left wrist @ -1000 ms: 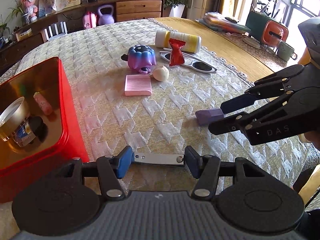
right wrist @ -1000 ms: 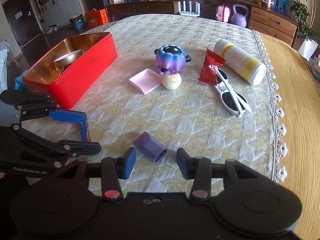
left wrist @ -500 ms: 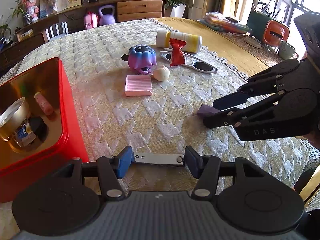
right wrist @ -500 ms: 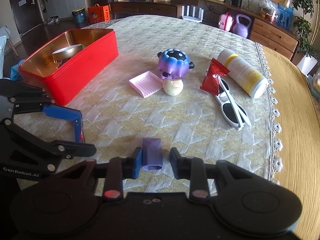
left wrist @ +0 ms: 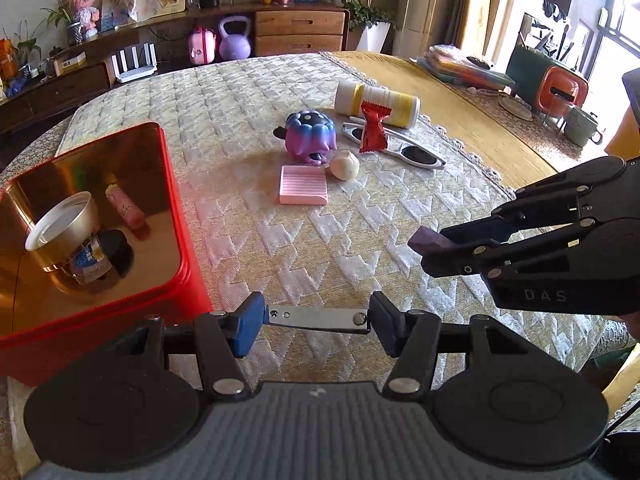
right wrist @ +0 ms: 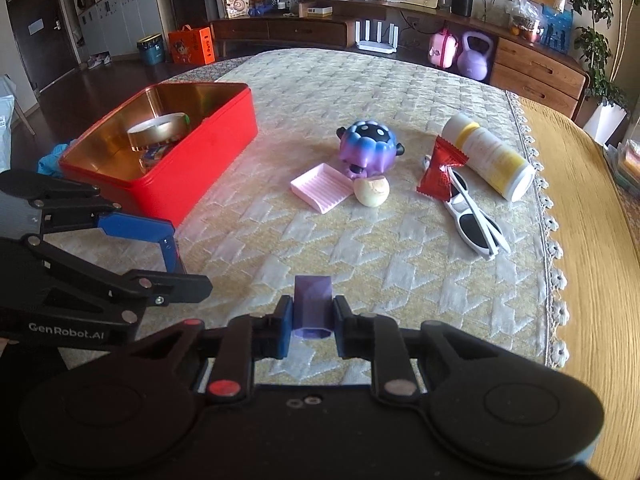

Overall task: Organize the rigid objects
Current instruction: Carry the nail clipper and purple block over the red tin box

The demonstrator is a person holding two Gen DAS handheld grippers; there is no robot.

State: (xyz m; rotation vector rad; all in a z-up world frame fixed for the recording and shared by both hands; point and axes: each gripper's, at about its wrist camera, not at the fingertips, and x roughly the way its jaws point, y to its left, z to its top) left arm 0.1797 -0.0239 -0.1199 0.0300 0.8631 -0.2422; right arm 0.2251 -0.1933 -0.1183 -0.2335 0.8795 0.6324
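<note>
My right gripper (right wrist: 310, 322) is shut on a small purple hexagonal tube (right wrist: 312, 306) and holds it just above the tablecloth; it also shows in the left wrist view (left wrist: 430, 240). My left gripper (left wrist: 316, 320) is shut on a flat silver metal piece (left wrist: 318, 316) held endwise between its blue pads. The red tin box (left wrist: 172, 216) stands left, holding a gold tin (left wrist: 64, 228), a pink tube (left wrist: 126, 208) and a dark jar. In the right wrist view the red tin box (right wrist: 200, 160) lies far left.
On the cloth lie a pink ridged tray (right wrist: 322, 188), a purple squishy toy (right wrist: 368, 148), a cream ball (right wrist: 372, 191), a red snack packet (right wrist: 440, 172), white sunglasses (right wrist: 476, 220) and a white-yellow bottle (right wrist: 492, 156). Bare wooden table edge runs right (right wrist: 592, 240).
My right gripper closed on the purple tube, which lay loose on the cloth, and lifted it slightly. My left gripper stayed put with the metal piece.
</note>
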